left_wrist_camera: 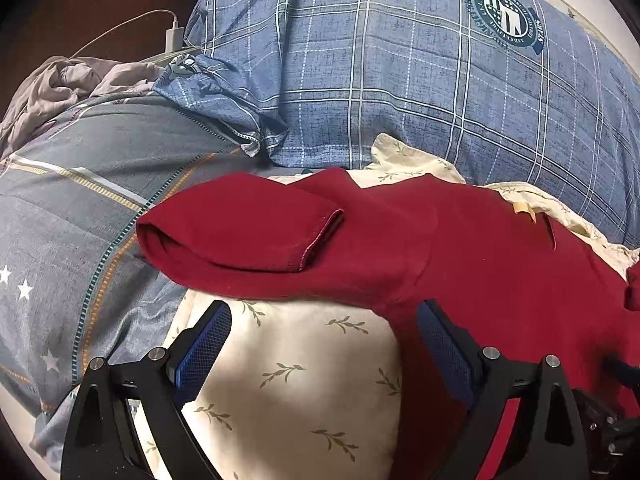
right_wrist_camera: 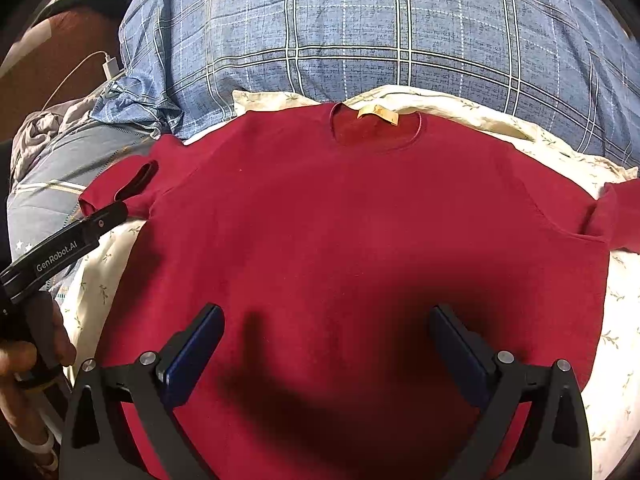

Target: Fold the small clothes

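While spread flat, red shirt point(right_wrist_camera: 360, 220) beneath right jaws.

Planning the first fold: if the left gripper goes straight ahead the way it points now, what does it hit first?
Most likely the red T-shirt's sleeve, lying just beyond the open left gripper; depth is hard to judge.

red T-shirt point(right_wrist_camera: 360, 216) spread flat, jaws apart above

I see a blue plaid quilt point(left_wrist_camera: 400, 80) across the top, a white charger point(left_wrist_camera: 175, 36) upper left, and a leaf-print cream sheet point(left_wrist_camera: 300, 380) below.
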`<state>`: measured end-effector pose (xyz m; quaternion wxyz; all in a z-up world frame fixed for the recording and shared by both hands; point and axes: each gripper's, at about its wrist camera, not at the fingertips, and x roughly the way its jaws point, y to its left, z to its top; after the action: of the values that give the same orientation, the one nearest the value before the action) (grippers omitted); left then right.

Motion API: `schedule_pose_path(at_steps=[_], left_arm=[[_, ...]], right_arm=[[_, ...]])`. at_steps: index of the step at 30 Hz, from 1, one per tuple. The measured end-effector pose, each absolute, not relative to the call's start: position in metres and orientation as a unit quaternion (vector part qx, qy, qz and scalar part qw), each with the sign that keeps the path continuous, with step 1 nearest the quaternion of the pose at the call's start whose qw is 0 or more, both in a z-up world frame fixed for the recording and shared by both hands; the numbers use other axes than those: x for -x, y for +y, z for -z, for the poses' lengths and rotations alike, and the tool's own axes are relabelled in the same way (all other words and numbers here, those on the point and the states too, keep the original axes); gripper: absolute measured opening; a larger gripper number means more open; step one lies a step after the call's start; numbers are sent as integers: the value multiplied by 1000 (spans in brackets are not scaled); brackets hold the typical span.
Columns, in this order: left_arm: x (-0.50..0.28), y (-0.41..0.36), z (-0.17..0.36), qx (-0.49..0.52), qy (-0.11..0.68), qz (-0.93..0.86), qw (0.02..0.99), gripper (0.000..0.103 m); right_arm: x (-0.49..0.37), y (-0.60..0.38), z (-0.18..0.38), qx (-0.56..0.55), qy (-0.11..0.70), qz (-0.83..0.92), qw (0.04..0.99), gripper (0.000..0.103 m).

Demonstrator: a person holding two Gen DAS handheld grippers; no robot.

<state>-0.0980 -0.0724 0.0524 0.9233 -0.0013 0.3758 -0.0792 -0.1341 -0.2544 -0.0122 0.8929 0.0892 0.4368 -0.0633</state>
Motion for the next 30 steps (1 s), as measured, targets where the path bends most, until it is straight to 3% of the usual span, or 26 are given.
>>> schedule_pose_path(at_steps=[30], left_arm=[[110, -87, -56, -15, 362, 146, 920, 94]], right_arm=[[124, -261, 10, -85, 431, 118, 891, 102]])
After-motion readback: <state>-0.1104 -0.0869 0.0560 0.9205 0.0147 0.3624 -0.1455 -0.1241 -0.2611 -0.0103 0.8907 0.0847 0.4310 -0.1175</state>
